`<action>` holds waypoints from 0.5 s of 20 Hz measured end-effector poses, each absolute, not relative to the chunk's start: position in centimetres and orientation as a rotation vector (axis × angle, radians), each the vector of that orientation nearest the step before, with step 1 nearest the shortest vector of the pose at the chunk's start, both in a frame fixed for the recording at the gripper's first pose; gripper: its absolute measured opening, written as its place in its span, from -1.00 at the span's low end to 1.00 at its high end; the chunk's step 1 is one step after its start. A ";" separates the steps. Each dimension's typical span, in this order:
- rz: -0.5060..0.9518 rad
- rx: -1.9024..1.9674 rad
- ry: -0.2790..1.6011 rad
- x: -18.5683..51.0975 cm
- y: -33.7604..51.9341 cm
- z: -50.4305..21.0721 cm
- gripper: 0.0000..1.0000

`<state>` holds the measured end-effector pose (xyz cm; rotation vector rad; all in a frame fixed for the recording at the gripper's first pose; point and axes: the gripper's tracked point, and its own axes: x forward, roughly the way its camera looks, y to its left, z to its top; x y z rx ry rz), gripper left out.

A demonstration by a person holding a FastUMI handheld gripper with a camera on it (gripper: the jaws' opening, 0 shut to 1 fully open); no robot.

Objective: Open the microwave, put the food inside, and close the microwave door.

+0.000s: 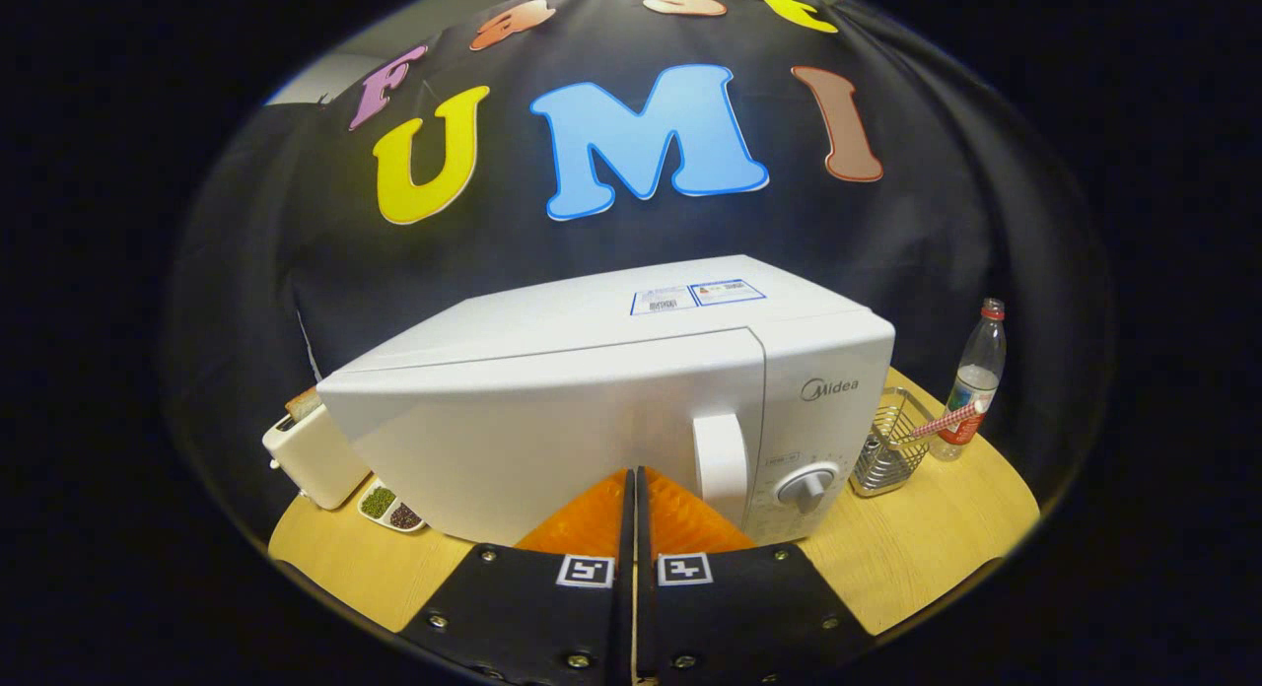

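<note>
Gripper (632, 484) pressed together, nothing between the fingers, tips right up at the shut door of the microwave (611, 400), just left of its door handle (721, 466). Microwave standing mid-table (946, 538), dial (806, 487) right of the handle. Toaster (314, 449) by the table's left edge, small dish (391, 509) of dark and green bits beside it. Wire basket (892, 440) and plastic bottle (974, 380) near the right edge. Food not made out.

Black cloth wall (937, 223) behind light wooden table (946, 538), dim room beyond
</note>
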<state>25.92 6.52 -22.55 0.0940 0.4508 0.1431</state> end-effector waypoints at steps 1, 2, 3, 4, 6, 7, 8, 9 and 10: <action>0.144 0.084 0.432 25.3 6.4 -21.6 -0.96; 0.143 0.073 0.407 24.7 6.3 -20.6 -0.96; 0.144 0.065 0.383 24.1 6.2 -19.6 -0.96; 0.147 0.063 0.361 23.3 6.3 -18.5 -0.96; 0.150 0.066 0.322 21.7 6.3 -16.4 -0.96; 0.152 0.065 0.305 20.8 6.4 -15.5 -0.96; 0.152 0.059 0.290 19.9 6.3 -14.6 -0.96; 0.151 0.050 0.278 19.0 6.2 -13.9 -0.96; 0.149 0.043 0.267 18.0 6.0 -13.2 -0.96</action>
